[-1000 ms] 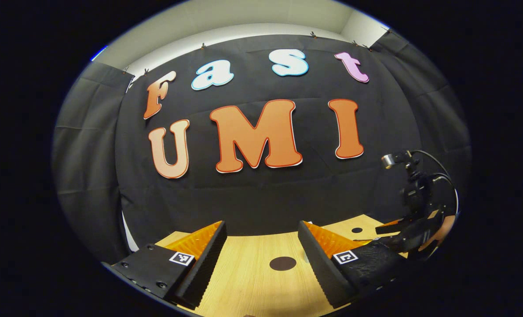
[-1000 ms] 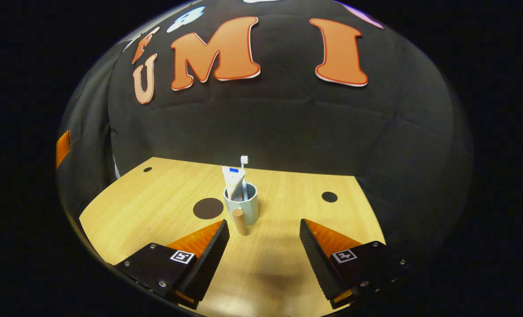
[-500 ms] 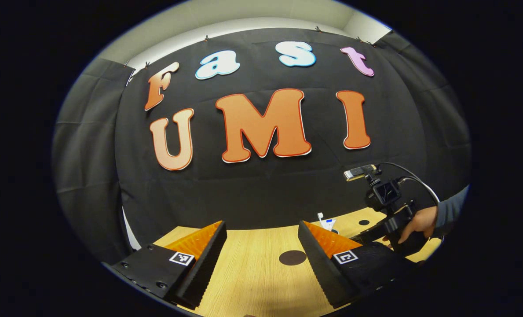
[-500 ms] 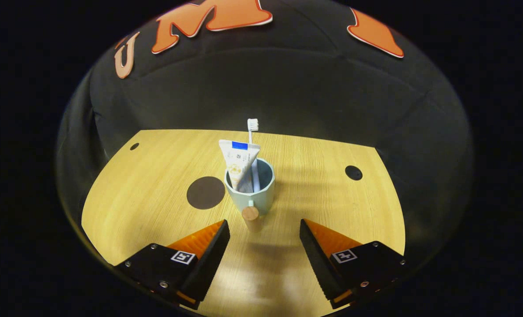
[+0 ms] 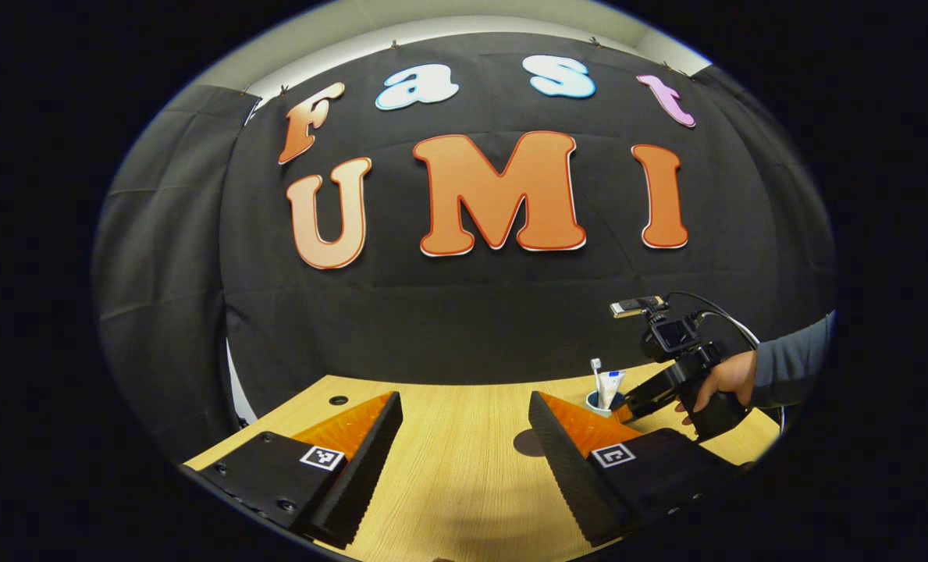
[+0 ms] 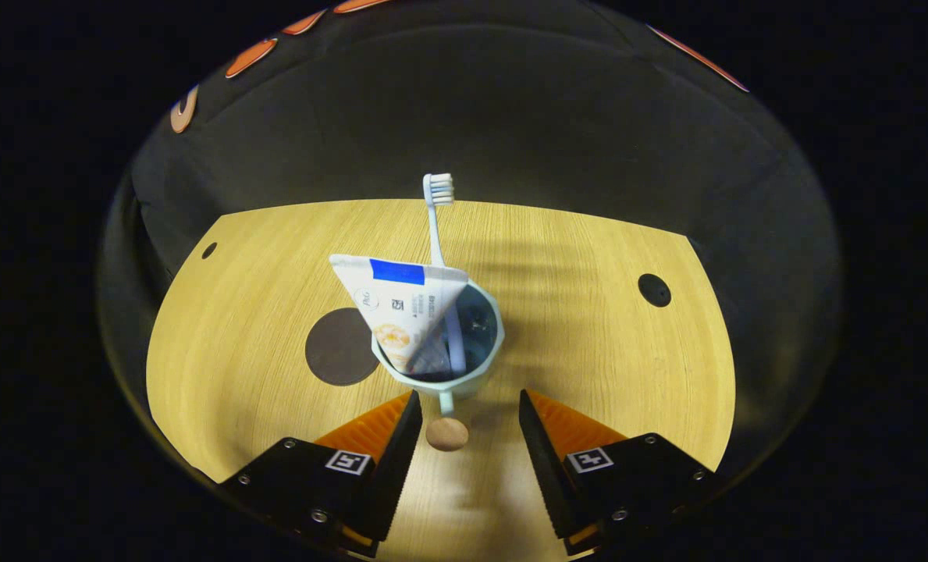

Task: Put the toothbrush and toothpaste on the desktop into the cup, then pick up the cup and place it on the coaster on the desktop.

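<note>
With its fingers spread apart and nothing pressed between them, your right tool (image 6: 464, 425) sits low over the bench (image 6: 588, 257), and the round wooden end of the cup's handle (image 6: 446, 434) lies in the gap between the fingers without either finger touching it. Just ahead of the fingertips stands the pale cup (image 6: 442, 343), upright on the bench. The toothpaste (image 6: 401, 308) leans in it toward your tool's left, its flat crimped end up and out over the rim, and the toothbrush (image 6: 436, 226) stands in it with its bristled head uppermost, beyond the tube. The dark round coaster (image 6: 340, 346) lies flat on the bench just left of the cup, apart from it by a thin strip of wood. Farther off to the right a small dark hole (image 6: 654, 289) marks the bench top. Your left tool (image 5: 464, 437) is likewise wide open and holds nothing, hanging above bare bench (image 5: 448, 468). Ahead and to its right you can see the cup (image 5: 600, 403) with the toothbrush (image 5: 595, 373) and toothpaste (image 5: 610, 385) standing in it, your hand (image 5: 725, 378) around the body of the right tool (image 5: 631, 407), and the grey sleeve (image 5: 795, 367) behind it.
</note>
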